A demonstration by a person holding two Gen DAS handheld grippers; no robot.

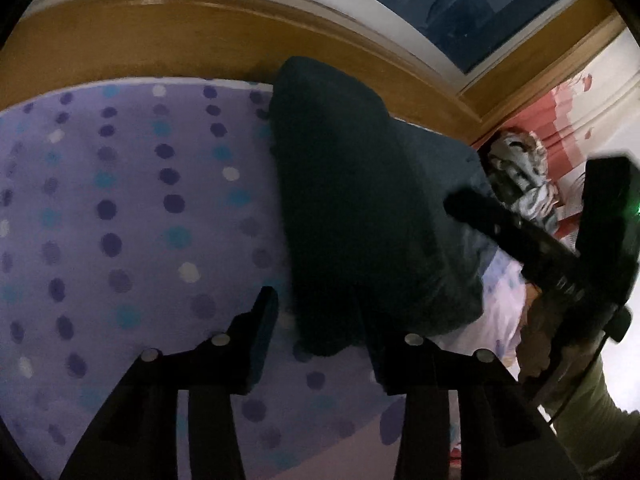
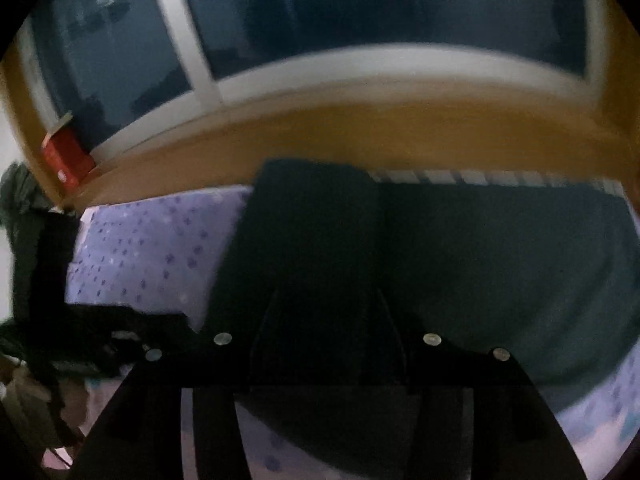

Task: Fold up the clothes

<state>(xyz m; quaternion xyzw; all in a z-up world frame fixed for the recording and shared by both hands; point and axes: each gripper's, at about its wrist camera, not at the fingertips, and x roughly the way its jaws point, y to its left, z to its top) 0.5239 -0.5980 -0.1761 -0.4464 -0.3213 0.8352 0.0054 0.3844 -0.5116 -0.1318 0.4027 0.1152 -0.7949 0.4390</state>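
At the center of the left wrist view, we see the dark garment (image 1: 360, 208) on the dotted bedsheet (image 1: 120, 200); left gripper (image 1: 320, 336) jaws part-open, its corner between them. The right gripper (image 2: 326, 340) is dark: jaws unclear. Only the right view shows a red box (image 2: 66, 158).

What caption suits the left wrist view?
Left gripper open over a folded dark garment on a dotted purple sheet.

A wooden ledge (image 1: 160, 36) (below a dark window (image 2: 360, 12)) carries a red box (image 2: 66, 158).
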